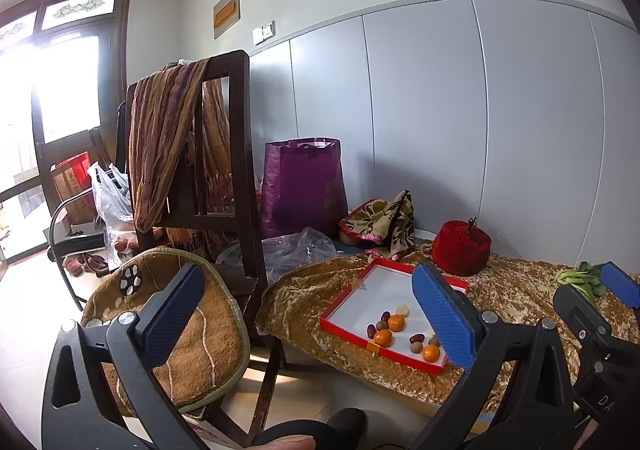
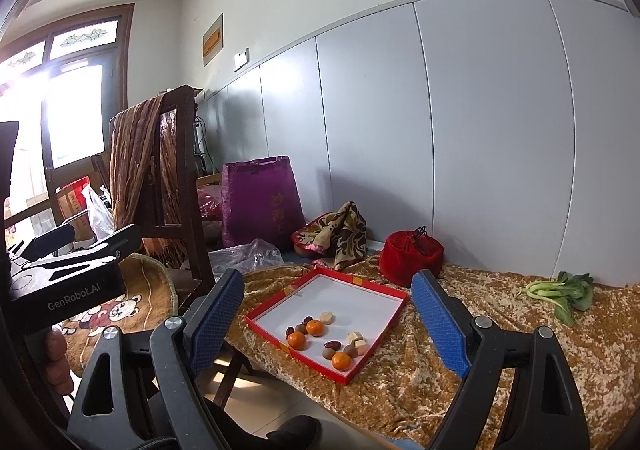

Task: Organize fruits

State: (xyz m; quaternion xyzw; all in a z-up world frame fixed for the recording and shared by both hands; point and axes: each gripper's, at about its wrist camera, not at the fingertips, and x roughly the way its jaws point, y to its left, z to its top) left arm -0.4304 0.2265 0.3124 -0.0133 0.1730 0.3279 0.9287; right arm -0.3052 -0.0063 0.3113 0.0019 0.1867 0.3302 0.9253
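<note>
Left tongs [image 1: 312,314]: released, blue pads spread wide, nothing between them; held above floor level, short of the tabletop [image 1: 532,290]. Right tongs [image 2: 332,318]: likewise released and empty, aimed at the red tray [image 2: 256,320].

Red tray: white inside, resting on the gold-brown velvet cloth [image 2: 480,362] near the tabletop's front left edge. Contents clustered toward the near end:
- three small oranges [image 2: 341,361], apart from one another;
- dark red dates [image 2: 331,345] beside and between the oranges;
- a brown round fruit [image 2: 350,350] touching the nearest orange;
- pale cut pieces [image 2: 357,340] near the tray's right wall, plus one pale slice [image 2: 327,317] farther back.

Green leafy vegetable [image 2: 560,292]: on the cloth at far right, well apart from the tray.

Behind the tray: red drawstring pouch [image 2: 412,254], patterned fabric bundle [image 2: 336,236], purple bag [image 2: 260,201] with gold characters too blurred to read.

Left of the tabletop: dark wooden chair [image 1: 240,153] draped with a striped scarf [image 1: 160,141].

Legible marking: "GenRobot.AI" on the black housing [image 2: 72,302] of the left device, seen in the right wrist view.
</note>
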